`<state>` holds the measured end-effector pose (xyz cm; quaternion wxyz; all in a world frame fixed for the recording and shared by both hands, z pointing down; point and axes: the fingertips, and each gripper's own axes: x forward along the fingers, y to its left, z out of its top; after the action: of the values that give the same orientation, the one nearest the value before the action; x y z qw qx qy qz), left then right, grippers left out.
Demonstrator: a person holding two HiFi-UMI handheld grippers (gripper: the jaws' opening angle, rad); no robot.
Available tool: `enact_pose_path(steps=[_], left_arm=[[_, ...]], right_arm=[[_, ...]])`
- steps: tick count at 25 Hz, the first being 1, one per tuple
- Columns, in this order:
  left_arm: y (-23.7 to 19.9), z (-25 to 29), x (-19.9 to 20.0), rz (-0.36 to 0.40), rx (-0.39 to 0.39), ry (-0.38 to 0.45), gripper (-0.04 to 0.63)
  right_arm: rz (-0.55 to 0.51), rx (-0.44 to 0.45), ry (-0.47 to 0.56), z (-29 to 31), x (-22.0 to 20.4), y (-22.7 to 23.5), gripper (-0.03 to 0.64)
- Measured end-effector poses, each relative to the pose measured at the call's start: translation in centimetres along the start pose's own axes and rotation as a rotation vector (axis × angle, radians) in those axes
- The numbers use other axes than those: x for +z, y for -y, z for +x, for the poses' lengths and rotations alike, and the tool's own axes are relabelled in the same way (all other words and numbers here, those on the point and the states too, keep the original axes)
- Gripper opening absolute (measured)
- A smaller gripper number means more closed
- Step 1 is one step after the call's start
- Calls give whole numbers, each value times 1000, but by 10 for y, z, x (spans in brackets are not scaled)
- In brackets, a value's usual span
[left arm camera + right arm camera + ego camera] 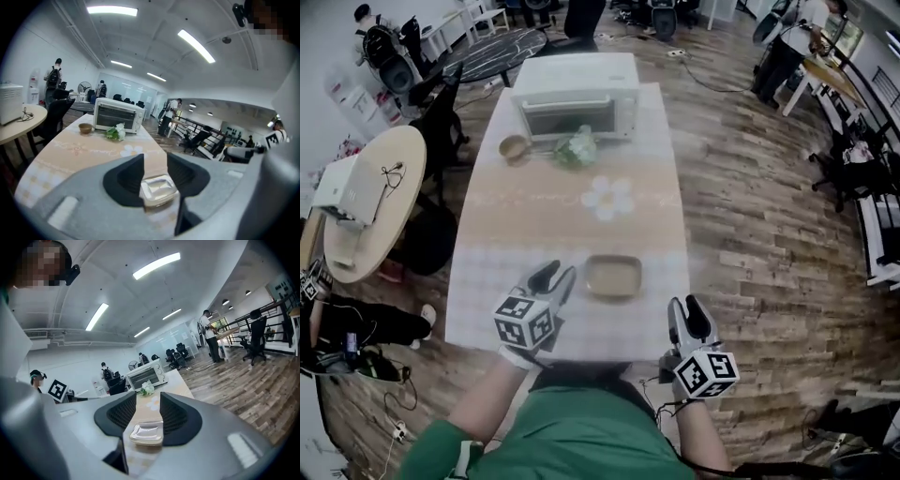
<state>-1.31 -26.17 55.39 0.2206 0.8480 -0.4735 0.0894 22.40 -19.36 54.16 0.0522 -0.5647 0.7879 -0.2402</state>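
Left gripper (555, 274) and right gripper (689, 307) are being held low at the near table (516, 225) edge, jaws parted, empty; a square dish (613, 277) is being flanked between them, toaster oven (577, 94) well beyond.

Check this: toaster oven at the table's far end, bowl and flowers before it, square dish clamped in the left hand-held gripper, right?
Not clamped: the head view shows the left hand-held gripper open, the square dish lying on the table apart from it. The rest holds.
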Motion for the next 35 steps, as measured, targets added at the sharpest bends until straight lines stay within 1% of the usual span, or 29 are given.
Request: enact_pose_path(steps=[2,4,7,13,20,23,26,30,32,35], left_arm=[[-15,-2,-17,-44,29,-55,151],[-29,9,-32,-84,31,-105,150],[-45,34,-57,-143,9,-182,150],[-67,84,-110,-207,-22,-338,138],[-81,121,-156,-311,-54,-459,119],[-83,129,-165,-316,-65,-493,106],[-87,133,-171,-306,-62,-521,66],[-89,135,-175,-303,-61,-541,63],[-89,135,-175,-327,-61,-543,61],[-91,133,-175,-392,-49,-536,52]], right_arm=[[28,5,-46,10,-8,2,158],[40,-3,-73,22,-13,7,158],[59,-21,-109,40,-26,16,158],[99,-73,-163,63,-51,31,158],[135,-116,-193,73,-79,44,158],[153,-138,-200,74,-88,51,158],[163,-154,-209,76,-93,54,158],[169,-160,-201,77,-92,55,158],[169,-160,-200,77,-91,54,158],[164,-154,-194,75,-88,51,158]])
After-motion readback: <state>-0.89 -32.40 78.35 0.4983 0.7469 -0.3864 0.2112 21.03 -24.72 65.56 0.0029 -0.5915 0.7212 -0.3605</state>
